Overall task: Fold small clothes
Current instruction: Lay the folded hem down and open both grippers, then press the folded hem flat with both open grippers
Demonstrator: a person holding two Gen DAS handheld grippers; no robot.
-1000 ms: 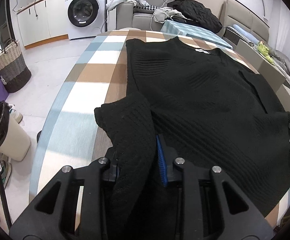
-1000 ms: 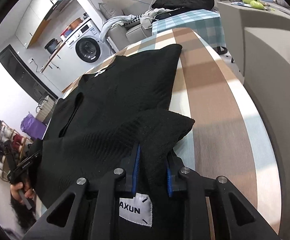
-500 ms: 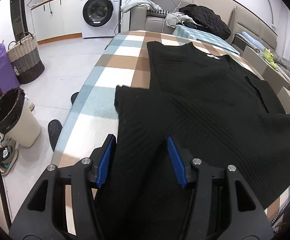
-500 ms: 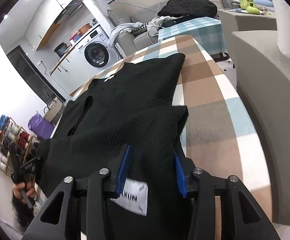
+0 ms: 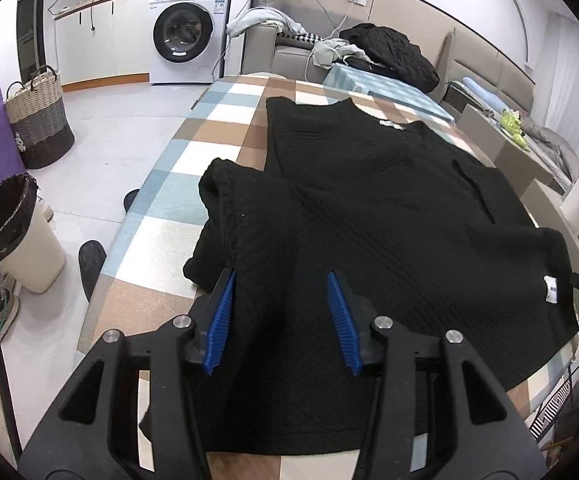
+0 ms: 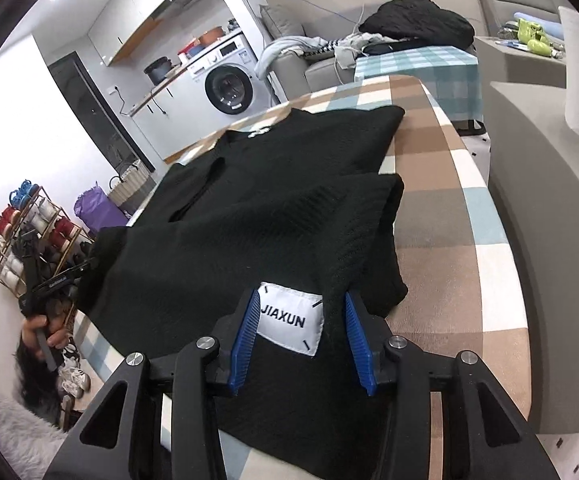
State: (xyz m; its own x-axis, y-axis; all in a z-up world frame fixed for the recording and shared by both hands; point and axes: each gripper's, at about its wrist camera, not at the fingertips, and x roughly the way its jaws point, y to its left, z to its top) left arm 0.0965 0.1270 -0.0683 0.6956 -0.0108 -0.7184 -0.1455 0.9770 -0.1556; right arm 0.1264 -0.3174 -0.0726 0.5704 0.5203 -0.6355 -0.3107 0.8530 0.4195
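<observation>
A black knit sweater (image 5: 369, 200) lies spread on the checked table (image 5: 217, 120), its near edge folded over onto the body. My left gripper (image 5: 280, 280) hovers over the folded left corner. Its blue pads stand apart and are closing, with cloth lying under and between them but not pinched. In the right wrist view the same sweater (image 6: 249, 208) fills the table (image 6: 449, 200). My right gripper (image 6: 301, 300) is open above the folded right corner, and the white JIAXUN label (image 6: 291, 322) shows between its pads. A hand (image 6: 37, 332) holds the left gripper at the table's far side.
A washing machine (image 5: 185, 32) and counter stand at the back. A lined bin (image 5: 17, 232), a woven basket (image 5: 37, 120) and a purple bag sit on the floor to the left. The sofa (image 5: 369, 52) behind the table holds piled clothes. A shoe rack (image 6: 21, 232) stands by the wall.
Both grippers had the sweater's near corners pinched; they have opened, let the cloth drop folded on the body, and drawn back toward the table's near edge.
</observation>
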